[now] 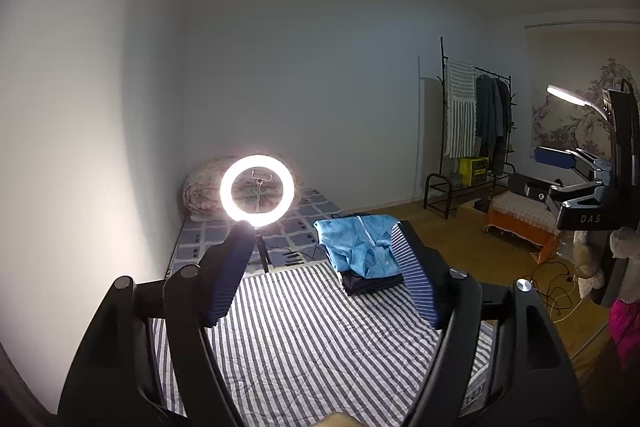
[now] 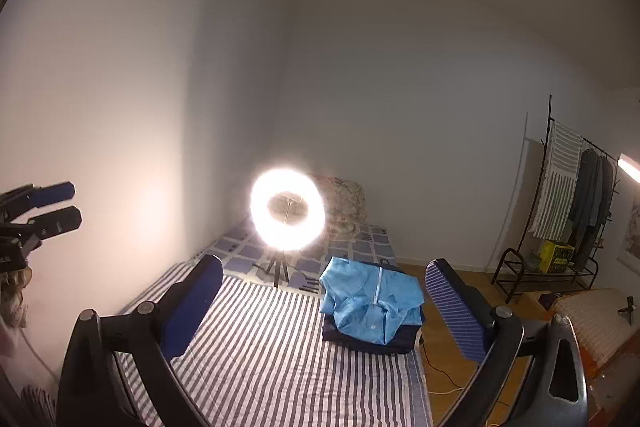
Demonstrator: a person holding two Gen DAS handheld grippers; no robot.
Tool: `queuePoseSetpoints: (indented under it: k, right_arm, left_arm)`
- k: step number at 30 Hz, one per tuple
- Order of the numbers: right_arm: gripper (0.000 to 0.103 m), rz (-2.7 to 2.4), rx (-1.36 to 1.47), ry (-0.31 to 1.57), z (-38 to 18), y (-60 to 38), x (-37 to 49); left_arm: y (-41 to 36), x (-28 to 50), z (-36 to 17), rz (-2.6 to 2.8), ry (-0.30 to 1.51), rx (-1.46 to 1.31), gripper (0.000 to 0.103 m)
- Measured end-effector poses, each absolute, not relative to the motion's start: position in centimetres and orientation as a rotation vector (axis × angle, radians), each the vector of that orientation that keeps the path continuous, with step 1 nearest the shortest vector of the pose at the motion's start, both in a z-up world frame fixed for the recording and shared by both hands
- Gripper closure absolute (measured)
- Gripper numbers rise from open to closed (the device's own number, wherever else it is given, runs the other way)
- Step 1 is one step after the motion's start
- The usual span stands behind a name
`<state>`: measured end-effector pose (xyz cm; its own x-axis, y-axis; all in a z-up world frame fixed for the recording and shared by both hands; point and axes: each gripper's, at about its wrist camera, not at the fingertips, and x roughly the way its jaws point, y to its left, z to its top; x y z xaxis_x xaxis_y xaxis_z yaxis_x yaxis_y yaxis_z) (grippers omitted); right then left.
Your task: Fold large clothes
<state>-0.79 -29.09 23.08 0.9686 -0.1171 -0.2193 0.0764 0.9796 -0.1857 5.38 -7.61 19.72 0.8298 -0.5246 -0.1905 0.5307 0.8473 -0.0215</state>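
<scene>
garment: folded light-blue cotton shirt (image 2: 372,303) lying on a folded dark navy garment (image 2: 368,339), stacked by the right edge of the grey-and-white striped bed sheet (image 2: 260,347) | room: bare stripes ahead, lit ring light on tripod (image 2: 287,215) beyond | left gripper (image 1: 320,275): jaws apart, nothing between | right gripper (image 2: 324,311): spread wide, empty

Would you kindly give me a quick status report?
Both grippers open, empty. Blue shirt folded, stacked on dark garment on bed. Nothing in the way.
</scene>
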Motion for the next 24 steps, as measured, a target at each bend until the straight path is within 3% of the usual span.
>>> queuePoseSetpoints:
  k: [17, 24]
  right_arm:
    - [0.0, -0.175, -0.142, 0.347, 10.1, -29.6, -0.4]
    - [0.0, -0.218, -0.097, 0.395, 5.1, -31.2, 1.6]
  left_arm:
    - [-9.4, 6.5, 6.2, -0.501, 0.32, 0.025, 0.016]
    - [-11.7, 9.0, 1.7, -0.491, 0.396, 0.022, 0.015]
